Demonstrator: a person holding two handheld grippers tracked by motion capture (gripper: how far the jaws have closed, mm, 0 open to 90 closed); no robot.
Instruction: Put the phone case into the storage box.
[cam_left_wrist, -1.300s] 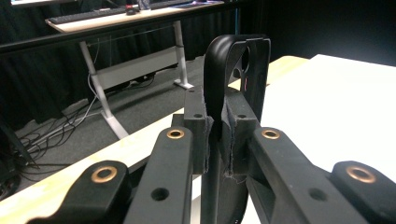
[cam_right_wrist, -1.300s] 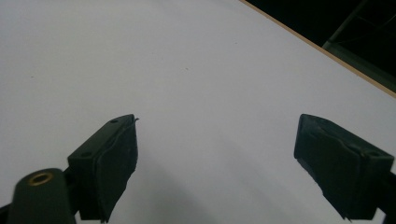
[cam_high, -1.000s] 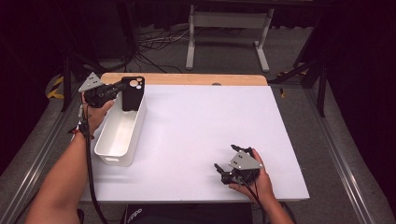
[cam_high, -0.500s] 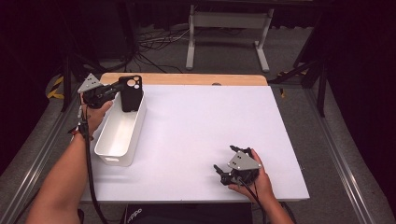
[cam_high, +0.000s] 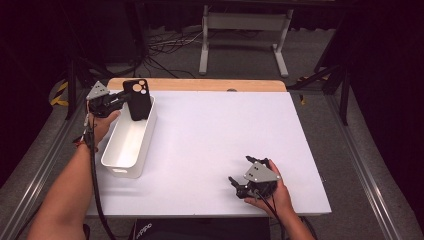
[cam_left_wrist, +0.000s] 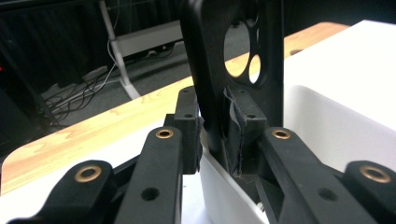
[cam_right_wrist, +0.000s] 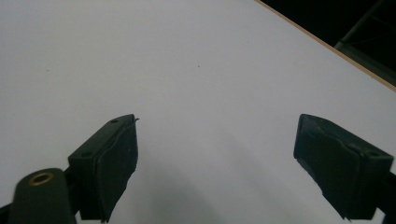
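Note:
A black phone case (cam_high: 136, 99) with round camera holes stands upright over the far end of a white bin (cam_high: 129, 141) at the table's left. My left gripper (cam_high: 121, 100) is shut on the case's edge; in the left gripper view the case (cam_left_wrist: 233, 70) rises between the pads, above the bin's rim (cam_left_wrist: 327, 116). My right gripper (cam_high: 241, 180) rests on the white table (cam_high: 215, 135) near the front right, open, with nothing between its fingers (cam_right_wrist: 112, 158); bare table top (cam_right_wrist: 196, 84) lies ahead of it.
The table has a wooden strip (cam_high: 200, 84) along its far edge. Beyond it stand a grey metal stand (cam_high: 242, 40) and loose cables (cam_high: 165, 42) on the floor. Metal rails (cam_high: 40, 165) run along both sides of the table.
The left gripper has lowered the phone case slightly toward the bin's far end. The right gripper has stayed where it was.

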